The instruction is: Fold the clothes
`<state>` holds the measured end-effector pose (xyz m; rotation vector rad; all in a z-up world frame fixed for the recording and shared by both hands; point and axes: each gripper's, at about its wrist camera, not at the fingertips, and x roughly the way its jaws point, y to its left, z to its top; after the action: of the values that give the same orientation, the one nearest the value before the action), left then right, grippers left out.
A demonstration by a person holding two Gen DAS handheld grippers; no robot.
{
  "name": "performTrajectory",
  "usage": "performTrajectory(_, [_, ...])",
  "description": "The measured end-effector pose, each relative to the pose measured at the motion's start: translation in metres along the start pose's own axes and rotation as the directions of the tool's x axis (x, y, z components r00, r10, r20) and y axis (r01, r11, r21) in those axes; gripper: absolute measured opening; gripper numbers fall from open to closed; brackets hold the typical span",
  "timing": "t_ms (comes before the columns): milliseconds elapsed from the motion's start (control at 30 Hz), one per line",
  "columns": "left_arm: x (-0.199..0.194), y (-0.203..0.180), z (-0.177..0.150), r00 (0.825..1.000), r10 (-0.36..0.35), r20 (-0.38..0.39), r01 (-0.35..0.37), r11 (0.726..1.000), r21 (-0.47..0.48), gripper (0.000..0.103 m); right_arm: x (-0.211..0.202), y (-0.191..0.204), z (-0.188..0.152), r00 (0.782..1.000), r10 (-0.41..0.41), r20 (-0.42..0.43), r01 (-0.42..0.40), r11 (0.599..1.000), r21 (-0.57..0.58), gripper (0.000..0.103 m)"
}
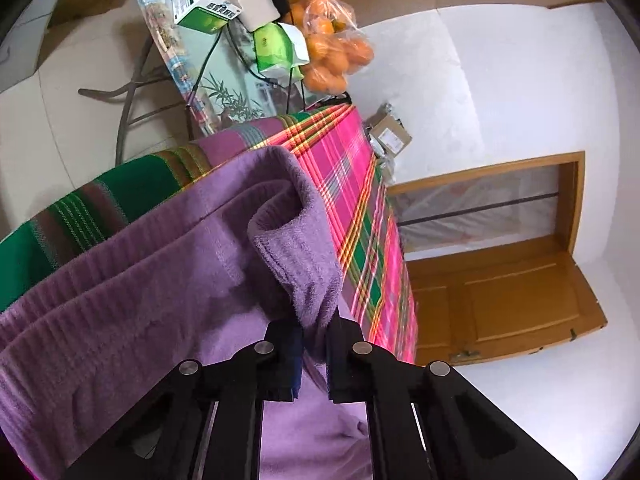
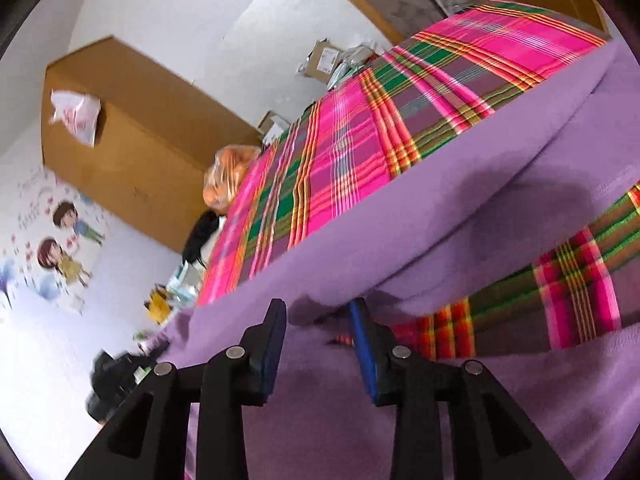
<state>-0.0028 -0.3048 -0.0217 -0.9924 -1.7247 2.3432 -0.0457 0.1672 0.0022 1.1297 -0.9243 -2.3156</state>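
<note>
A purple fleece garment (image 1: pixel 160 272) lies on a table covered with a pink and green plaid cloth (image 1: pixel 348 168). My left gripper (image 1: pixel 314 332) is shut on a raised fold of the purple garment, which bunches up between its fingers. In the right wrist view the same purple garment (image 2: pixel 400 216) spreads across the plaid cloth (image 2: pixel 360 140). My right gripper (image 2: pixel 318 312) hovers open just over the fabric, its blue-padded fingers (image 2: pixel 360 320) apart with nothing clamped between them.
At the far end of the table sit a bag of oranges (image 1: pixel 332 48), green and white boxes (image 1: pixel 208 4), black cables and a dark item. Cardboard parcels (image 1: pixel 390 136) lie beyond the table edge. A wooden door (image 1: pixel 508 272) and white walls surround the table.
</note>
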Motion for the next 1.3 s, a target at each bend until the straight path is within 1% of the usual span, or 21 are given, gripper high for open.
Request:
performTrajectory(67, [0.0, 0.003, -0.001, 1.0, 0.004, 0.0, -0.004, 1.0, -0.009, 0.007, 0.001, -0.006, 0.005, 1.0, -0.011, 0.009, 0.01, 0.999, 0.035, 0.036])
performTrajectory(133, [0.003, 0.006, 0.0, 1.0, 0.005, -0.009, -0.005, 1.0, -0.015, 0.007, 0.005, -0.013, 0.009, 0.999, -0.048, -0.013, 0.049, 0.996, 0.068, 0.036])
performTrajectory(233, [0.004, 0.009, 0.0, 1.0, 0.012, -0.015, -0.012, 1.0, -0.02, 0.007, 0.007, -0.017, 0.014, 0.996, -0.093, -0.01, 0.093, 0.993, 0.077, 0.036])
performTrajectory(333, [0.005, 0.012, 0.001, 1.0, 0.02, -0.023, -0.02, 1.0, -0.023, 0.007, 0.006, -0.027, 0.019, 0.995, -0.097, 0.013, 0.095, 0.988, 0.123, 0.036])
performTrajectory(433, [0.007, 0.014, 0.002, 0.999, 0.028, -0.029, -0.029, 0.999, -0.026, 0.007, 0.006, -0.034, 0.023, 0.996, -0.085, 0.024, 0.079, 0.98, 0.18, 0.036])
performTrajectory(500, [0.009, 0.014, 0.002, 0.999, 0.032, -0.033, -0.033, 0.999, -0.027, 0.007, 0.01, -0.03, 0.025, 0.995, -0.095, 0.024, 0.09, 0.983, 0.158, 0.034])
performTrajectory(533, [0.01, 0.015, 0.002, 0.999, 0.034, -0.034, -0.035, 0.999, -0.028, 0.007, 0.011, -0.026, 0.026, 0.994, -0.106, 0.03, 0.101, 0.986, 0.135, 0.029])
performTrajectory(567, [0.009, 0.015, 0.003, 0.999, 0.035, -0.032, -0.036, 0.999, -0.029, 0.007, 0.011, -0.022, 0.026, 0.992, -0.12, 0.041, 0.115, 0.987, 0.114, 0.015])
performTrajectory(600, [0.008, 0.014, 0.003, 0.999, 0.036, -0.03, -0.037, 0.999, -0.029, 0.007, 0.01, -0.018, 0.026, 0.99, -0.133, 0.052, 0.128, 0.987, 0.093, 0.01])
performTrajectory(700, [0.005, 0.011, 0.004, 0.999, 0.034, -0.015, -0.034, 0.999, -0.018, 0.007, 0.003, -0.005, 0.026, 0.987, -0.136, 0.09, 0.132, 0.99, 0.044, 0.005])
performTrajectory(867, [-0.007, -0.001, 0.005, 1.0, 0.012, 0.012, -0.013, 1.0, 0.014, 0.006, -0.017, 0.019, 0.026, 0.982, -0.111, 0.154, 0.115, 0.993, -0.023, 0.004])
performTrajectory(967, [-0.016, -0.007, 0.005, 1.0, -0.002, 0.029, 0.001, 1.0, 0.028, 0.006, -0.032, 0.034, 0.022, 0.98, -0.082, 0.182, 0.094, 0.994, -0.056, 0.004])
performTrajectory(1133, [-0.034, -0.014, 0.002, 0.998, -0.03, 0.055, 0.027, 0.999, 0.043, 0.006, -0.055, 0.054, 0.013, 0.976, -0.049, 0.21, 0.071, 0.992, -0.103, 0.004])
performTrajectory(1300, [-0.05, -0.015, -0.004, 0.996, -0.046, 0.071, 0.042, 0.998, 0.054, 0.006, -0.072, 0.067, 0.0, 0.976, -0.029, 0.217, 0.057, 0.99, -0.126, 0.004])
